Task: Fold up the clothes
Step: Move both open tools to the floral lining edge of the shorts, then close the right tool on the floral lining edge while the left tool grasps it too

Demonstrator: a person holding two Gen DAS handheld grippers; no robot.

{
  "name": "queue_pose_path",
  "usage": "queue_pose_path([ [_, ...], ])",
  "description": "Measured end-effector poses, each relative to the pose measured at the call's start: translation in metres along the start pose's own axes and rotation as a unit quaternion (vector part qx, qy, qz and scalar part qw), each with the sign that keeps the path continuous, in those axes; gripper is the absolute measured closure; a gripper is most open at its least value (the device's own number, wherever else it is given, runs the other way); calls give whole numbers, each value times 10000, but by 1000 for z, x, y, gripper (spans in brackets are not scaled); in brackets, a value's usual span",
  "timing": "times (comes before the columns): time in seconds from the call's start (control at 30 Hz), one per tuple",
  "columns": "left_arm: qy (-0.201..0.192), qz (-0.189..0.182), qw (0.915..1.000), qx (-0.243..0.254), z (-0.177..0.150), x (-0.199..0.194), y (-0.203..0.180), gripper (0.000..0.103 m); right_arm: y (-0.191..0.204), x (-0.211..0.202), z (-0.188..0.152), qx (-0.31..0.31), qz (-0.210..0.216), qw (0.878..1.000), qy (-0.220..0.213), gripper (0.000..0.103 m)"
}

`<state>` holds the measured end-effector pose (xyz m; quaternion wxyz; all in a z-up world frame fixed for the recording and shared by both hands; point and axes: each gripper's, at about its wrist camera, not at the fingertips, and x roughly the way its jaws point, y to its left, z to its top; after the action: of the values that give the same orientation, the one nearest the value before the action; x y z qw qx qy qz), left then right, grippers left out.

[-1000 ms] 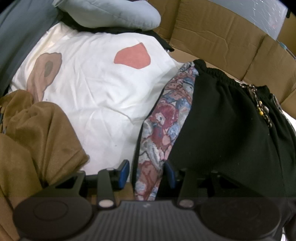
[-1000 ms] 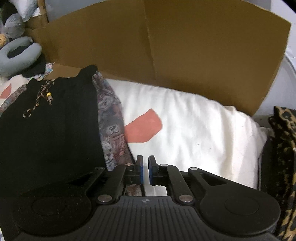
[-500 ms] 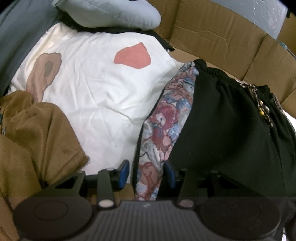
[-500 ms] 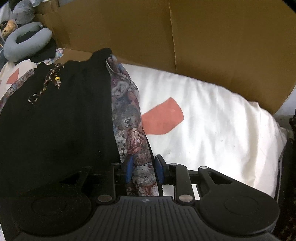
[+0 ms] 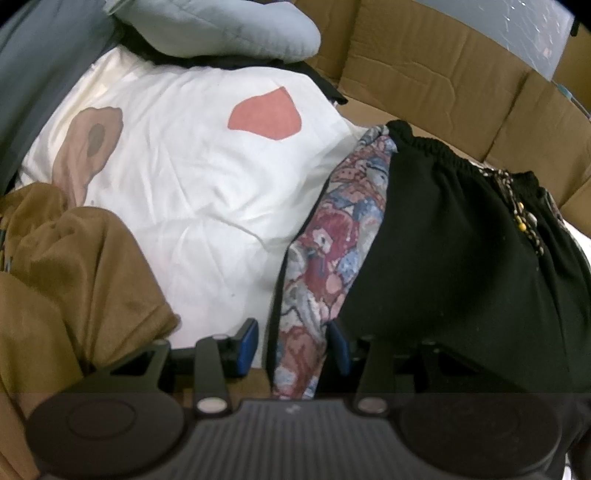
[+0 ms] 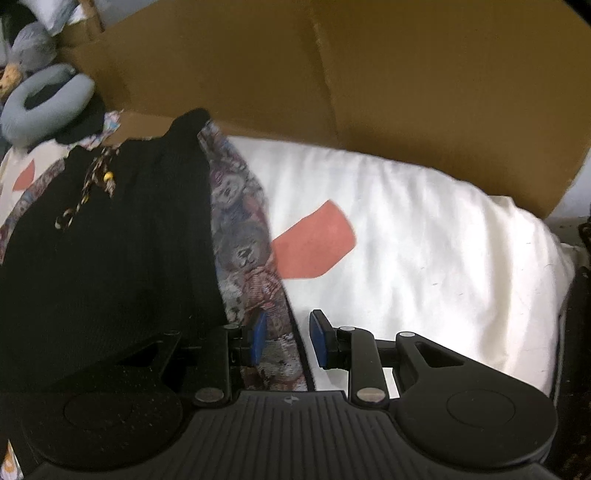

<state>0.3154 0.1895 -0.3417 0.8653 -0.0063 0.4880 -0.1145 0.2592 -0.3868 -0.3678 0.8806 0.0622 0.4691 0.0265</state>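
Note:
Black shorts (image 5: 461, 258) with an elastic waist and a beaded drawstring (image 5: 524, 221) lie flat on a bear-patterned cloth (image 5: 332, 251). My left gripper (image 5: 293, 345) is open, and the near left edge of that patterned cloth runs between its fingers. In the right wrist view the black shorts (image 6: 110, 251) fill the left side. The patterned cloth (image 6: 240, 229) shows as a strip along their right side. My right gripper (image 6: 288, 338) is open over that strip's dark-trimmed edge, its left pad (image 6: 258, 336) on the cloth.
White bedding (image 5: 192, 177) with red patches lies under everything, seen also as white bedding (image 6: 424, 240). A crumpled brown garment (image 5: 62, 280) sits at near left. A grey neck pillow (image 5: 221, 26) lies at the back. Cardboard walls (image 6: 369, 74) close off the far side.
My right gripper went from shut to open and shifted left and forward, so the patterned cloth's edge now lies between its fingers. The left gripper has stayed put.

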Motion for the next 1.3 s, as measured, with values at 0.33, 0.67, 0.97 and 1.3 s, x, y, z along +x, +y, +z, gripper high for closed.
queue_pose_path([
  [0.33, -99, 25, 9999, -55, 7, -3, 3, 58, 6, 10, 0, -477, -15, 9987, 183, 102],
  [0.67, -233, 35, 9997, -115, 22, 2, 8, 53, -3, -10, 5, -383, -104, 9992, 42, 103],
  [0.97, -196, -193, 9994, -193, 32, 15, 9, 54, -3, -5, 12, -589, -550, 9967, 48, 103],
  [1.3, -130, -177, 9997, -71, 37, 18, 7, 99, -3, 4, 19, -697, -974, 9928, 92, 103],
])
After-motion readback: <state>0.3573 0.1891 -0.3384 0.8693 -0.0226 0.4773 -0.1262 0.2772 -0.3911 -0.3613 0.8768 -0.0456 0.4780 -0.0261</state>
